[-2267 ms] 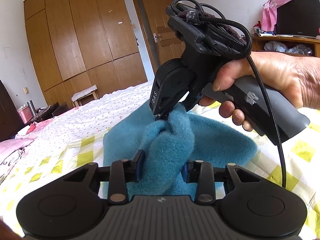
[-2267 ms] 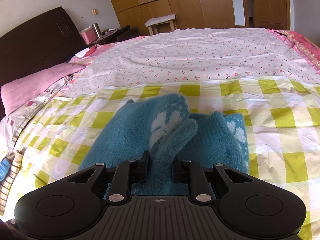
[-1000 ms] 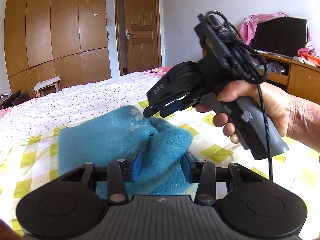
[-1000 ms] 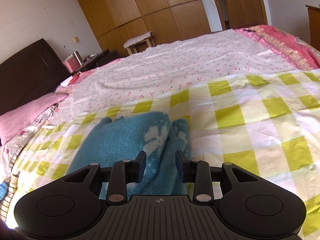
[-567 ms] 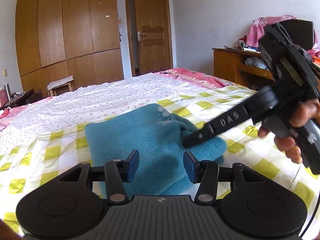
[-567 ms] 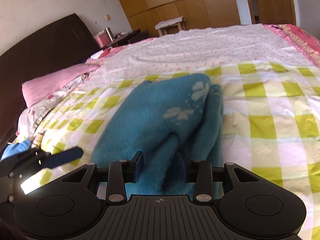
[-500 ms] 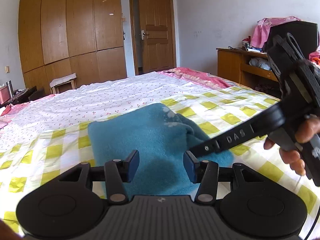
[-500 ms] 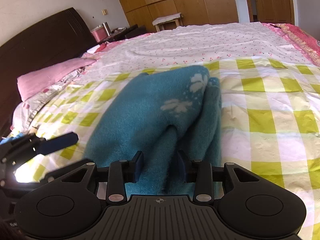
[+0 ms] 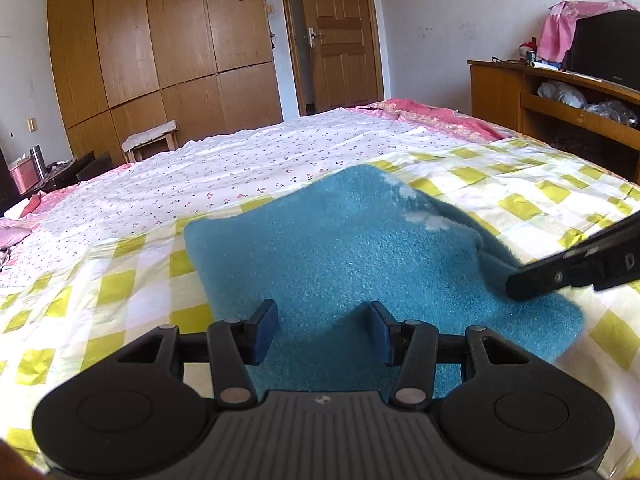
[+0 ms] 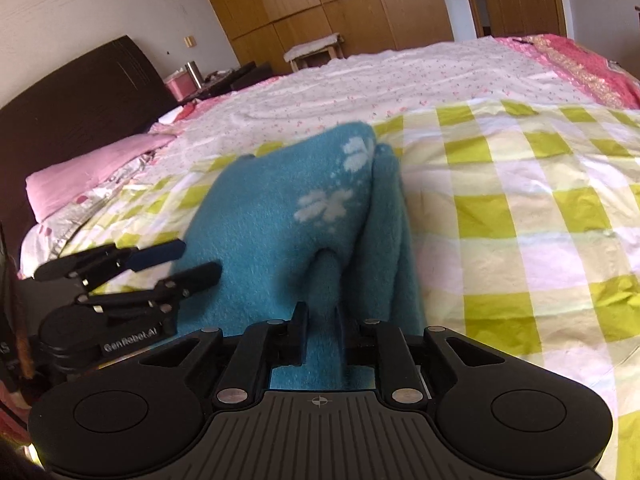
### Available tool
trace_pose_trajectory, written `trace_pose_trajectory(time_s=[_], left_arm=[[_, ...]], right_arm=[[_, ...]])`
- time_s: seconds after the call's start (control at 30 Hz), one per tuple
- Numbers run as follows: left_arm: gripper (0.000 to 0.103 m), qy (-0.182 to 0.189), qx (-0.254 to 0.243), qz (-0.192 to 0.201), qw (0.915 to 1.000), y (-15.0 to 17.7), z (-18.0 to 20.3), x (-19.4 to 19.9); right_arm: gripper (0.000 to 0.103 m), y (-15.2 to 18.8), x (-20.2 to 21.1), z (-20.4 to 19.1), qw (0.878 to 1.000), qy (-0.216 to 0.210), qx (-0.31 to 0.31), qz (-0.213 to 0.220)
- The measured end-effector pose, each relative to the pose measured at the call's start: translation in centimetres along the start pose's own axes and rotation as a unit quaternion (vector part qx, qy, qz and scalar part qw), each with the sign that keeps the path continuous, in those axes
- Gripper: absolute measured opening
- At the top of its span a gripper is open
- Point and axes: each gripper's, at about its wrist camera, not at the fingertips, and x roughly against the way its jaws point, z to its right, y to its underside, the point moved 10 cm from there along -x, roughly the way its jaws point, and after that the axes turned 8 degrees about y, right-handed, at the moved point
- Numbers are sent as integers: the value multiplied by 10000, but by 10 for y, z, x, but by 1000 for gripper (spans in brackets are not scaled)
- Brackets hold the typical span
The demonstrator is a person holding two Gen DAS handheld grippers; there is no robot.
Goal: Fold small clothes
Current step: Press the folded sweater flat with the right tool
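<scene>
A: Where is the cloth seen?

B: It is laid on the checked sheet of the bed, filling the middle of the left wrist view. In the right wrist view it sits centre-left, with white flower marks near its top edge and a raised fold running down to the lower middle of the frame.

A: How are the jaws of the right gripper found?

B: They are closing, and a ridge of the cloth is caught between them; the pads are pressed against it on both sides. In the left wrist view only the tip of that gripper is shown, at the right edge, resting on the cloth's right corner.

A: And the left gripper?

B: Its jaws are held apart, low over the near edge of the cloth, with nothing pinched. In the right wrist view it is seen at the lower left, its fingers spread beside the cloth's left edge.

A: What is changed from a second ago?

B: A second ago a bunch of cloth stood between the left jaws; that bunch has been let go and the cloth is spread flatter. The right gripper, then lifted clear above the cloth with its hand in full view, has been brought down to the right corner, and only its tip is left in the frame. Its jaws, then standing wider around the fold, have been drawn in onto it.
</scene>
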Motion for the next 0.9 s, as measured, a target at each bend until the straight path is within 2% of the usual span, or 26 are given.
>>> trace_pose_trajectory(time_s=[0.07,0.13,0.23,0.3,0.43,0.47,0.5,0.53,0.6,0.77,0.83,0.9], left_arm=[[54,61,87,-3,9999,0,-3,0],[54,73,134,7,9999,-2,-4,1],[54,79,165,30,9998,-3,-3,2],[54,95,179,44,9998,-4,-4,3],[54,133,175,57,9997,-7,-6,1],[54,135,168,68,9997,-8,-7,1],[54,144,173,79,9997,-9,-7,0],[54,151,190,79,9997,-10,-7,0],[54,164,223,84,9996,-14,-9,-1],[54,200,265,245,9991,-28,-9,3],[54,182,292,291,9990,-32,-10,0],[55,130,299,205,9993,-31,-10,-9]], right_arm=[[23,-17,7,-3,9998,-41,15,213],[44,-36,0,-4,9994,21,-24,331],[46,-61,-32,0,9985,361,-39,415],[47,-72,-54,2,9982,426,-156,380],[56,-79,-101,3,9977,657,-106,91],[52,-81,-105,3,9979,612,-198,78],[37,-81,-108,1,9983,491,-301,61],[28,-83,-108,-1,9984,435,-371,45],[16,-89,-104,-7,9987,348,-360,126],[14,-131,-82,-9,9962,37,-615,616],[14,-140,-88,-9,9955,181,-583,728],[14,-133,-111,-2,9957,448,-587,562]])
